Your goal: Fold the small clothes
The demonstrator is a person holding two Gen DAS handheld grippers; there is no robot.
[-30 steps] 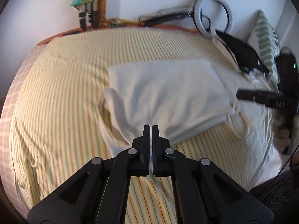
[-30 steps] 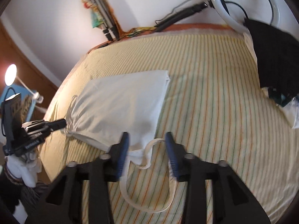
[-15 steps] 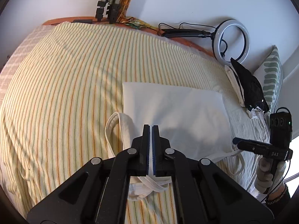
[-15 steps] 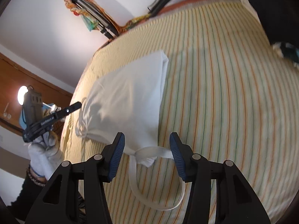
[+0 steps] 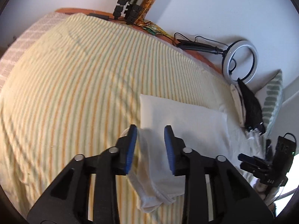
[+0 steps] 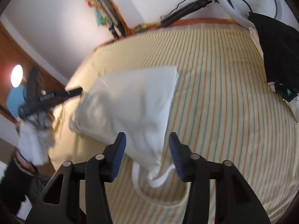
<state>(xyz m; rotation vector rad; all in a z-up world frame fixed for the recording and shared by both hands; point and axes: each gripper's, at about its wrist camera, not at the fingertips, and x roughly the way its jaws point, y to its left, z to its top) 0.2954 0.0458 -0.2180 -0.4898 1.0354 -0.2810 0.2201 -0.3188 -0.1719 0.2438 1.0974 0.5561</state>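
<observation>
Cream cloth [image 5: 183, 115]: is being kept flat and folded on the striped bedspread [image 5: 74, 93], so that the fold is supported from below.

Bunched end and straps [image 5: 149, 175]: are being left loose at the near edge of the cream cloth, trailing onto the striped bedspread.

Left gripper [image 5: 150, 140]: is being held above the near left corner of the cream cloth. Its jaws have just been opening; they are spread, with the bunched end lying between them but not visibly pinched. A release is judged to be in progress.

Right gripper [image 6: 147, 149]: is being held over the near right corner of the cream cloth [image 6: 134, 100]. The jaws are spread to either side of the corner, and no pad is pressing on it. The strap loop [image 6: 158, 201] is lying on the bedspread below.

Black garment [image 6: 276, 56]: is being left well apart from the cream cloth, at the far right, judged to be awaiting folding.
</observation>
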